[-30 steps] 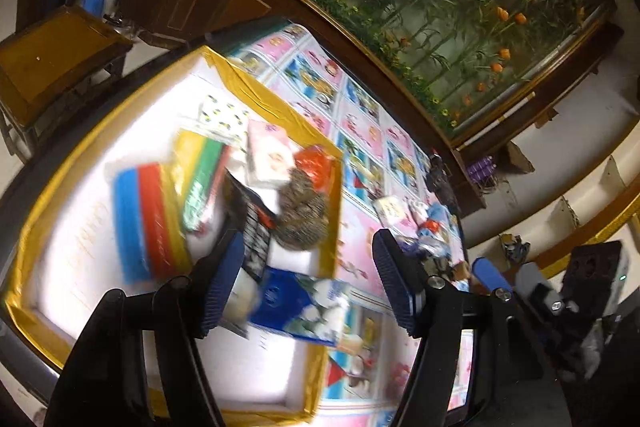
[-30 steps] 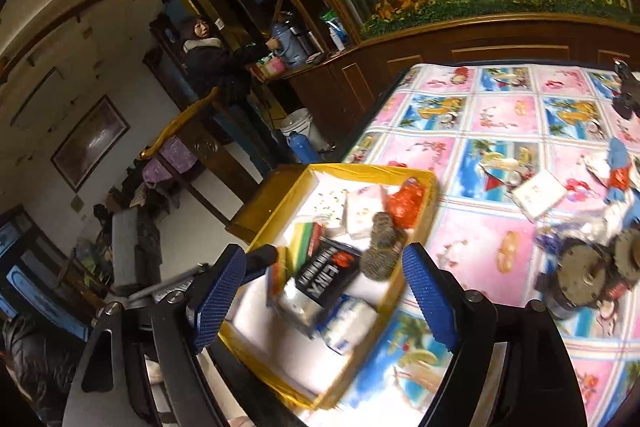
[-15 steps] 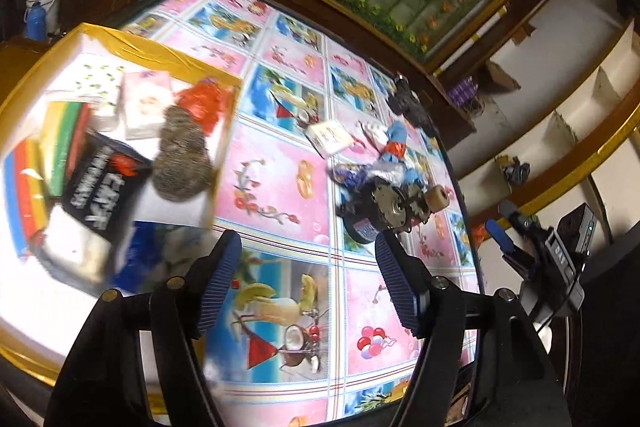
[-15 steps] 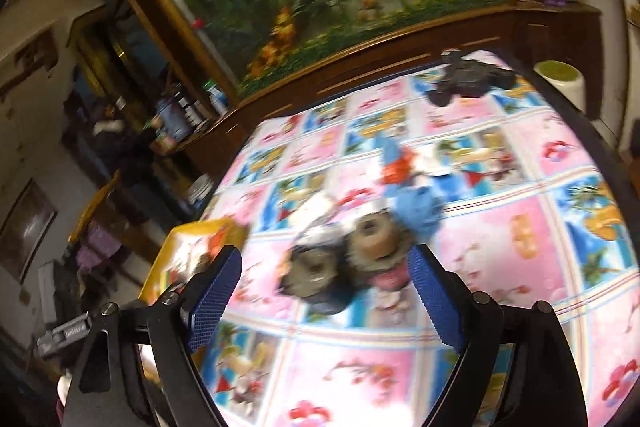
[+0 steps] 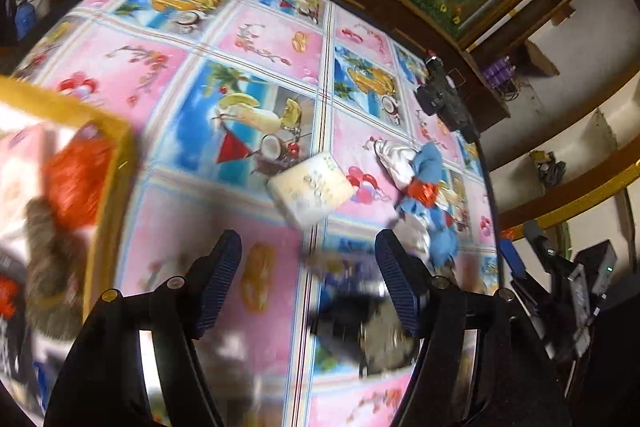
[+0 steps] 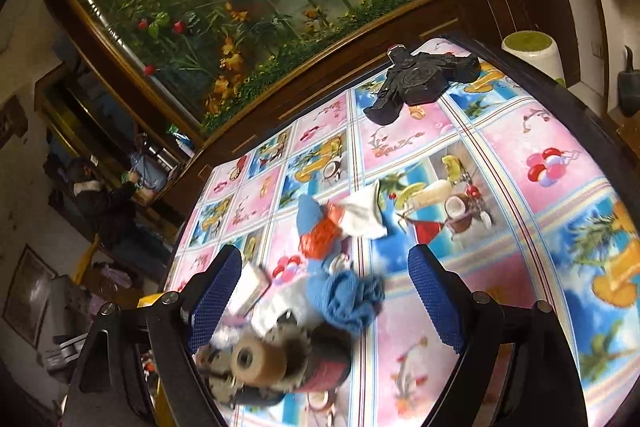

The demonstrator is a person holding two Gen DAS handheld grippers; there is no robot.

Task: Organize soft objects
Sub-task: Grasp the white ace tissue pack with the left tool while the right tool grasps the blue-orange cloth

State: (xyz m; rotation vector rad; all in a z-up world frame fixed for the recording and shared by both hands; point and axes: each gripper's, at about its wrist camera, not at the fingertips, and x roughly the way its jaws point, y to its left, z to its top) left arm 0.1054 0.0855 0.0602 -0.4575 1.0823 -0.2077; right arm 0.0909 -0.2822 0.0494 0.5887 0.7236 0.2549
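**Both grippers open over the heap of soft things**

The right gripper has its jaws spread wide, and they have just been opening more. Nothing is pinched. Under the gap lie a blue cloth, and nearer the camera a brown roll and fuzzy things, all too blurred to name. It looks like the person is lining up to pick one out of the heap.

The left gripper is open too and holds nothing. A dark blurred heap lies below its gap.

A little farther out sits a pale flat pack, alone on the cloth. Beside the blue cloth are a shiny red scrap and a white rag. They are bunched together, so taking just one may be tricky.

All of this rests on a table with a bright picture cloth. At the left edge is the yellow-rimmed tray. It already holds a red thing and a fuzzy brown thing, so it seems to be where soft things go. A black gadget lies at the far end, well apart.
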